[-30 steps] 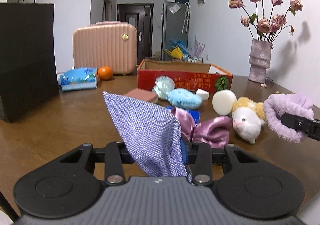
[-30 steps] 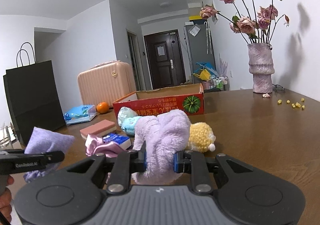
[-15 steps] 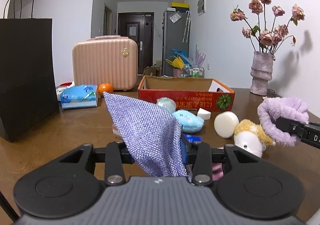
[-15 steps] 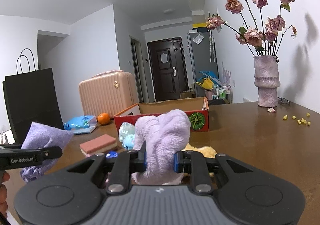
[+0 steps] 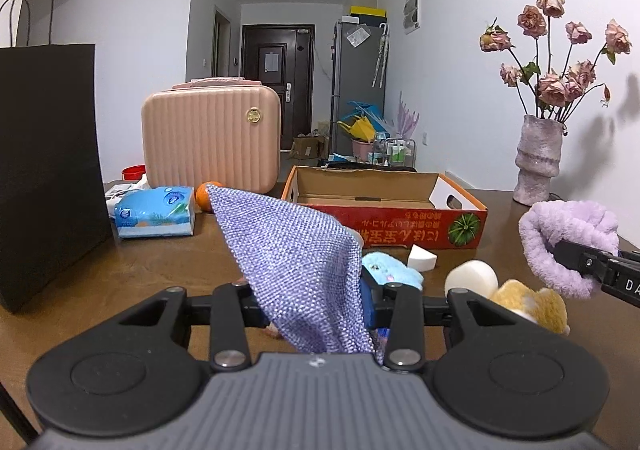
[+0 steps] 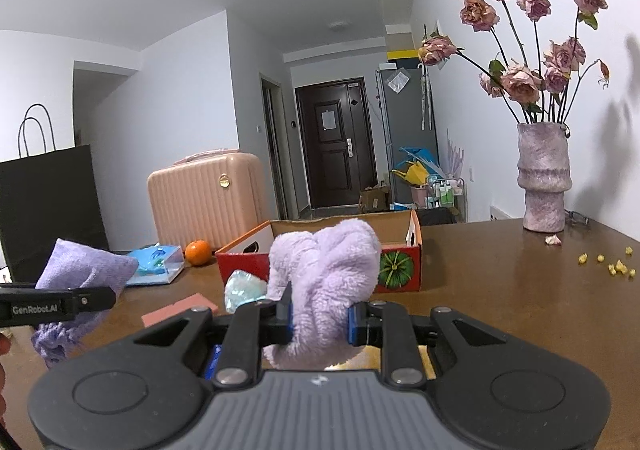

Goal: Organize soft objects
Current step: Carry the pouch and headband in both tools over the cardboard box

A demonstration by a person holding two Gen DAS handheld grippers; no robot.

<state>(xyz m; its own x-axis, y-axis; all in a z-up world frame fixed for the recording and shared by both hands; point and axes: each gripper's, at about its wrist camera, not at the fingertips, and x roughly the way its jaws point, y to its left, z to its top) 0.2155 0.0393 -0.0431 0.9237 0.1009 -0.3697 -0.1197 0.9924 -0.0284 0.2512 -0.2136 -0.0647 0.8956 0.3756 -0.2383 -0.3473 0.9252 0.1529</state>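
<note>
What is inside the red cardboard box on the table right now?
In the left wrist view the red cardboard box shows only bare brown inner walls. Its floor is hidden behind the front wall, so low-lying contents cannot be ruled out.

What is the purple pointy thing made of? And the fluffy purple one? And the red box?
The purple pointy pouch looks like coarse woven fabric; its criss-cross threads show. The fluffy purple piece seems to be plush fleece, with a soft, fuzzy pile. The red box looks like cardboard: plain brown inside, glossy red print outside.
</note>
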